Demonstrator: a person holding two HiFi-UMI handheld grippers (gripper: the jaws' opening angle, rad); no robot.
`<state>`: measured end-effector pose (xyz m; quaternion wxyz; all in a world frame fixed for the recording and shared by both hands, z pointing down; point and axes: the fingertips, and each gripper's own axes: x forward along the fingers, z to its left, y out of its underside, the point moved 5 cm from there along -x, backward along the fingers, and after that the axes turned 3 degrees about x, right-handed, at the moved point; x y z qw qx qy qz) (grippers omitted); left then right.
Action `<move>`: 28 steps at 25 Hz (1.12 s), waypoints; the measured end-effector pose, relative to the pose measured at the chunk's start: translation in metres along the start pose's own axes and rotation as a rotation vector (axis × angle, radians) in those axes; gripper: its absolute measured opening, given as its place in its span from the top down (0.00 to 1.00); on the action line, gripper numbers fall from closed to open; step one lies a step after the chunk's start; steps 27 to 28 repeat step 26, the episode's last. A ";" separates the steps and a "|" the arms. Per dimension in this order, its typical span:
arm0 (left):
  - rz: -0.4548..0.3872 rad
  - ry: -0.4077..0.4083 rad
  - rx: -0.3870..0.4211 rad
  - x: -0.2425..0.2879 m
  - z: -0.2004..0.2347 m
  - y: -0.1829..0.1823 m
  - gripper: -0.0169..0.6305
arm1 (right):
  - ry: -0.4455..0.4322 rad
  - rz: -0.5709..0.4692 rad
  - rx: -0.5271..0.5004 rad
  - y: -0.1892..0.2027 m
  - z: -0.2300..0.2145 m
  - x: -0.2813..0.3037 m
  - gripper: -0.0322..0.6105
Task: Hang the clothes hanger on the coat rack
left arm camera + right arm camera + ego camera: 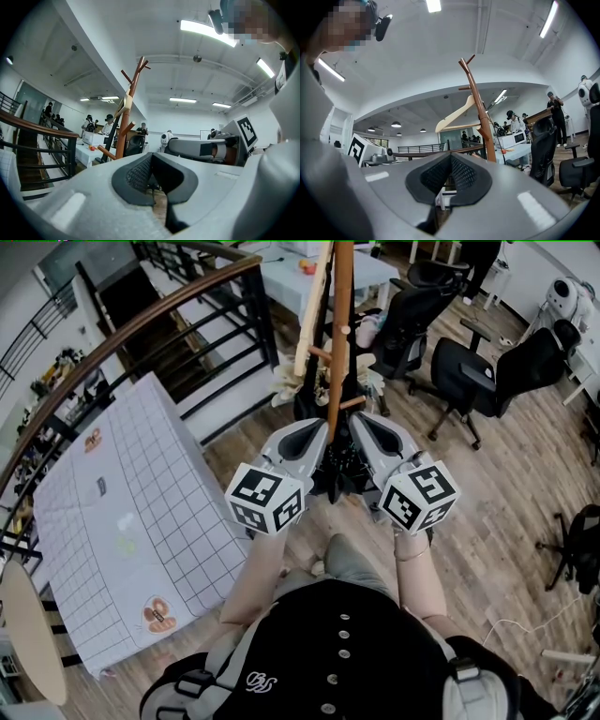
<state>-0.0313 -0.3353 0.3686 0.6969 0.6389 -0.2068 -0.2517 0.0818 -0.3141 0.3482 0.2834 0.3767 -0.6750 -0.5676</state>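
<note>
**Status.** The pale wooden clothes hanger (pixel 457 114) hangs high on the brown wooden coat rack (pixel 480 112). Its shoulder bar is tilted and reaches out to one side of the pole. The hook is too small to make out. Neither gripper touches the hanger.

**Grippers.** The left gripper (pixel 151 157) has its jaws together with nothing between them. It points level towards the coat rack, near the pole. The right gripper (pixel 450 157) also has its jaws together and is empty. It sits on the other side of the pole, beside the left gripper.

**Step in hand.** Judged from this layout, the hanger is placed and released. Only the retreat is left.

**Next move.** Draw both grippers straight back from the coat rack. Keep them clear of the pole and the lower pegs, so that the rack does not rock and the hanger does not swing off.
</note>
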 end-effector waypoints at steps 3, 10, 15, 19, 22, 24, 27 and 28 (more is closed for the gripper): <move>0.001 -0.001 0.001 0.000 0.000 -0.002 0.98 | -0.006 0.001 -0.005 -0.002 0.002 0.001 0.95; 0.004 -0.005 -0.001 0.001 -0.001 -0.001 0.98 | -0.006 0.001 -0.001 0.000 0.003 -0.001 0.95; 0.014 -0.005 -0.009 0.001 -0.004 0.004 0.98 | 0.006 0.005 0.000 0.001 0.000 -0.007 0.95; 0.014 0.000 -0.010 0.000 -0.007 0.006 0.98 | 0.010 0.004 0.003 0.002 0.002 -0.009 0.95; 0.014 0.005 -0.007 -0.001 -0.009 0.006 0.98 | 0.006 0.002 0.002 0.003 0.005 -0.009 0.95; 0.015 0.006 -0.007 -0.001 -0.010 0.007 0.98 | 0.005 0.003 0.003 0.003 0.006 -0.010 0.95; 0.018 0.005 -0.008 -0.002 -0.011 0.008 0.98 | 0.005 0.004 0.003 0.004 0.007 -0.011 0.95; 0.018 0.005 -0.008 -0.002 -0.011 0.008 0.98 | 0.005 0.004 0.003 0.004 0.007 -0.011 0.95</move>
